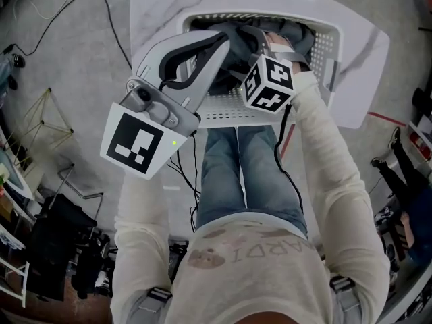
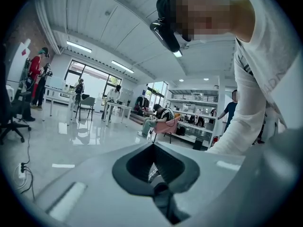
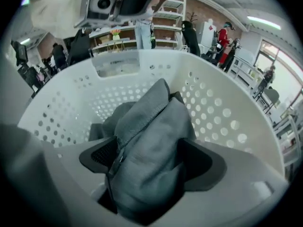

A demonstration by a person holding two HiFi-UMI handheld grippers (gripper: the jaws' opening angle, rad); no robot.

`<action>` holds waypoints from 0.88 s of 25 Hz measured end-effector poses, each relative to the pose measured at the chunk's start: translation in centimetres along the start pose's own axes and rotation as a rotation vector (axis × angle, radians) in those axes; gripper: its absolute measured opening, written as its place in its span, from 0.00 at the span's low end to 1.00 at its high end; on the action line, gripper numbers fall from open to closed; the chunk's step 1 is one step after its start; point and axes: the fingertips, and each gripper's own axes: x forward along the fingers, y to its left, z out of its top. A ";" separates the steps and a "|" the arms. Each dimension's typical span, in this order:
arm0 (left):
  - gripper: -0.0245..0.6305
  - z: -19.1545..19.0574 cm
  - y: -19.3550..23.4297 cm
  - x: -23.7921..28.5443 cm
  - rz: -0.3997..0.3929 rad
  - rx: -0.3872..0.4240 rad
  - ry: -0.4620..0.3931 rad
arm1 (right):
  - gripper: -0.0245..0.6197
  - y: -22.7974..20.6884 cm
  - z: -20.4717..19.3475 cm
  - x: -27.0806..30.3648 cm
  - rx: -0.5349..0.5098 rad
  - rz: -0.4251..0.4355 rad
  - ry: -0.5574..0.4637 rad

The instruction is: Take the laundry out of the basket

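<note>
Table lies under the basket, which holds the grey laundry; none looks out yet. Inside the basket, right gripper has its 2 jaws clamped on a bunched fold. Left gripper, above the basket's near rim, is closed, empty. Basket walls crowd close; overhead looks open for lifting.

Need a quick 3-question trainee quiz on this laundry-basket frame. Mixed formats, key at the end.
1. Multiple choice: the right tool is shut on A) a grey garment, B) a white towel, C) nothing.
2. True or false: the left tool grips cloth.
3. Fill in: the grey garment lies in a white perforated ____.
Key: 1 A. 2 False; its jaws are together with nothing between them. 3 basket.
</note>
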 end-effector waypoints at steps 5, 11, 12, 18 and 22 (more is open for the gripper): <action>0.04 0.3 0.4 0.4 -0.001 0.007 -0.002 | 0.75 0.0 -2.3 3.7 -0.098 0.032 0.109; 0.04 -0.2 0.7 -0.3 -0.013 0.026 0.019 | 0.76 0.9 -3.6 7.2 -0.154 0.084 0.188; 0.04 -0.6 1.0 -0.7 -0.011 0.026 0.021 | 0.76 1.0 -3.5 7.7 -0.158 0.086 0.191; 0.04 -1.7 2.3 -2.4 0.017 0.028 0.032 | 0.76 1.3 -3.0 9.0 -0.169 0.082 0.211; 0.04 -1.7 2.3 -3.4 0.026 0.035 0.034 | 0.72 1.3 -2.6 8.7 -0.169 0.067 0.172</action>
